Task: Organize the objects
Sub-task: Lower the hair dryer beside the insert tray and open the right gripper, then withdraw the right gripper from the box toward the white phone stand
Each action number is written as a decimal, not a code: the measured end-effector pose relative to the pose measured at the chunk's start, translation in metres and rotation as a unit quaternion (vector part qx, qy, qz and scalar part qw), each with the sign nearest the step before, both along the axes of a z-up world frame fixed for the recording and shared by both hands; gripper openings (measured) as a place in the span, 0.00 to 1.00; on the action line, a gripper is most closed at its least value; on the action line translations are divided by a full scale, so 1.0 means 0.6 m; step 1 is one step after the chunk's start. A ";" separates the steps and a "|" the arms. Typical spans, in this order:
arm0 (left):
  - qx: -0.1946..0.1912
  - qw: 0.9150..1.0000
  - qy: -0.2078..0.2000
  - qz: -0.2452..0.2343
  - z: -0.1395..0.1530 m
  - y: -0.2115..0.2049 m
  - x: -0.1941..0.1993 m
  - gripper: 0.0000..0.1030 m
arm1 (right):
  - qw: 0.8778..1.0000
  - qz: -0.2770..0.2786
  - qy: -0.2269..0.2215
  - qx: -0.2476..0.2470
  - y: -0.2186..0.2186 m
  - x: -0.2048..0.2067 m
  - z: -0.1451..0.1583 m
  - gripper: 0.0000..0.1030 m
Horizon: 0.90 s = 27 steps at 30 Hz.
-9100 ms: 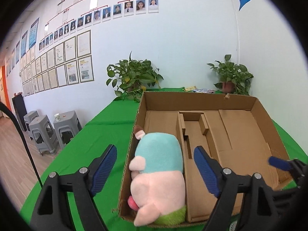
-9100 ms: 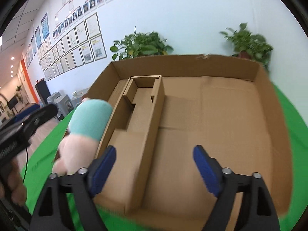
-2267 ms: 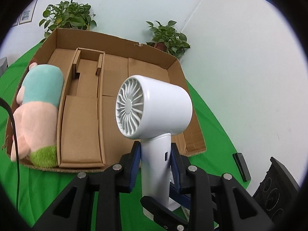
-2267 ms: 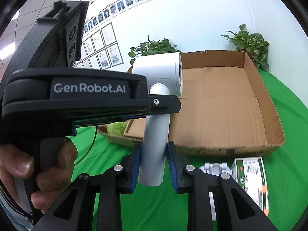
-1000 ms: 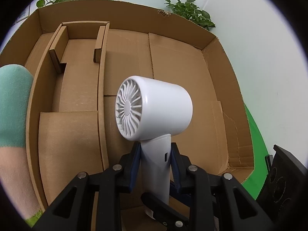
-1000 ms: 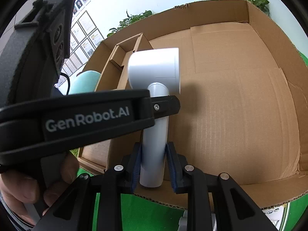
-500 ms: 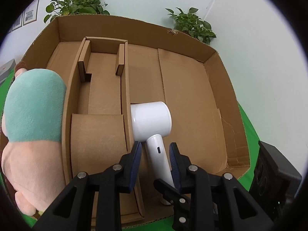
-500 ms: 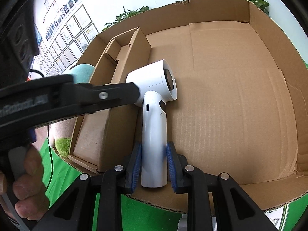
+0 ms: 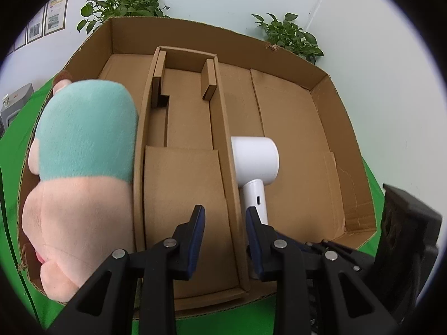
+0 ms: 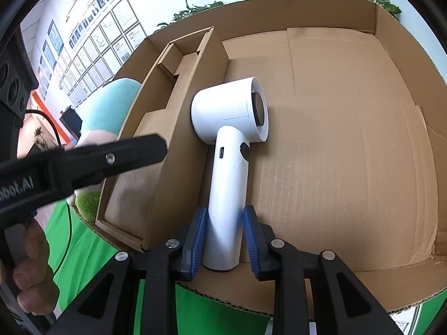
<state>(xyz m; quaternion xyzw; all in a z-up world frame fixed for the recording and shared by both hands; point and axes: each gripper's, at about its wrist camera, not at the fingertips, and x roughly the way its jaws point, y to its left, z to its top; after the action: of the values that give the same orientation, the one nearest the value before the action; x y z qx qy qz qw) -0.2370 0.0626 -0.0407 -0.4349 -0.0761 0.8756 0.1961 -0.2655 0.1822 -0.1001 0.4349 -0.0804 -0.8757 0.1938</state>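
1. Hair dryer (image 9: 255,164), left wrist view: white, lying flat in the cardboard box (image 9: 329,83), large right compartment, barrel just beside the divider wall (image 9: 226,150). Left gripper (image 9: 225,234) fingers narrow, holding nothing, straddling that divider. Plush toy (image 9: 83,150) fills the left compartment. Box sits on the green desk (image 9: 16,139).
2. Right wrist view: right gripper (image 10: 225,240) blue fingers (image 10: 199,237) flank the dryer handle (image 10: 227,195), slightly parted; contact unclear. Left gripper (image 10: 83,162) hangs over the middle compartment.
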 end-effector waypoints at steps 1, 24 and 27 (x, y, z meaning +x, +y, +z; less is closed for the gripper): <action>0.001 1.000 0.001 -0.003 -0.002 -0.002 0.004 0.28 | 1.000 -0.003 0.003 0.003 0.002 0.002 0.002 0.32; -0.006 0.998 0.066 0.010 0.027 -0.017 0.054 0.30 | 0.996 -0.023 0.055 0.062 -0.009 0.019 0.031 0.64; -0.028 0.991 0.130 0.034 0.057 -0.011 0.095 0.49 | 0.986 -0.059 0.131 0.085 0.015 0.070 0.062 0.99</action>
<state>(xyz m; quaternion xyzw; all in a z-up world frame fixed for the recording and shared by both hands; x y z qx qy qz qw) -0.1798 0.0563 -0.0065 -0.3202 -0.0401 0.9324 0.1627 -0.2234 0.1913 -0.0627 0.3259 -0.0054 -0.9387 0.1127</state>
